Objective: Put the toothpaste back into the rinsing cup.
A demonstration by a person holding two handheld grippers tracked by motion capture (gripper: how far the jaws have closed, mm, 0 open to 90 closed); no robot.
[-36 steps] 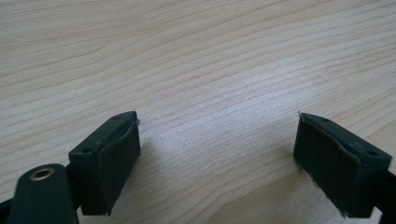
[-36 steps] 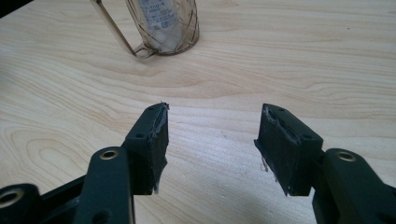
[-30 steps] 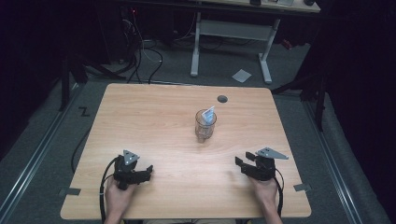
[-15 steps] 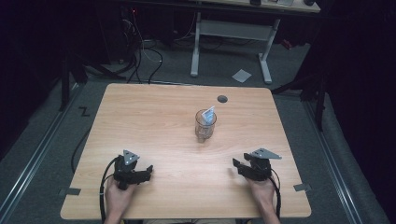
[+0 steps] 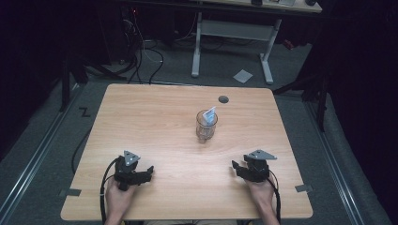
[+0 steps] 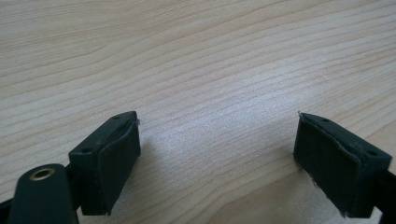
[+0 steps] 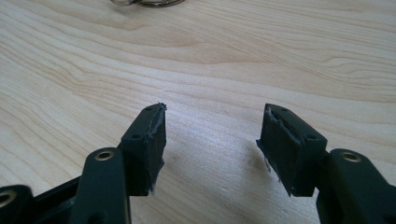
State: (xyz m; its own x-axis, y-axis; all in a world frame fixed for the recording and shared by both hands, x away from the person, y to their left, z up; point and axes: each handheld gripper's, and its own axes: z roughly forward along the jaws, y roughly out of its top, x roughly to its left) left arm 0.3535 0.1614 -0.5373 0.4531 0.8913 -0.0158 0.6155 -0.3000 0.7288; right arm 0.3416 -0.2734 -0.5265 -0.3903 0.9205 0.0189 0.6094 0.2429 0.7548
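The right tool (image 5: 236, 167) rests low on the wooden surface (image 5: 155, 122) near the person's edge, its jaws spread wide with nothing but bare wood between them; they have just been opening a little further, and against the earlier high view the tool sits a touch nearer the middle of the surface. The left tool (image 5: 148, 171) lies on the same near edge, well apart from the right one, jaws also gaping wide and empty, and it has not shifted. Ahead of both tools, somewhat closer to the right one, a clear glass jar (image 5: 206, 127) stands upright, long axis vertical, mouth up. A pale blue packet (image 5: 210, 114) sticks up from the mouth, tilted. Beyond the jar is a small dark round hole (image 5: 223, 99). The jar has not moved.
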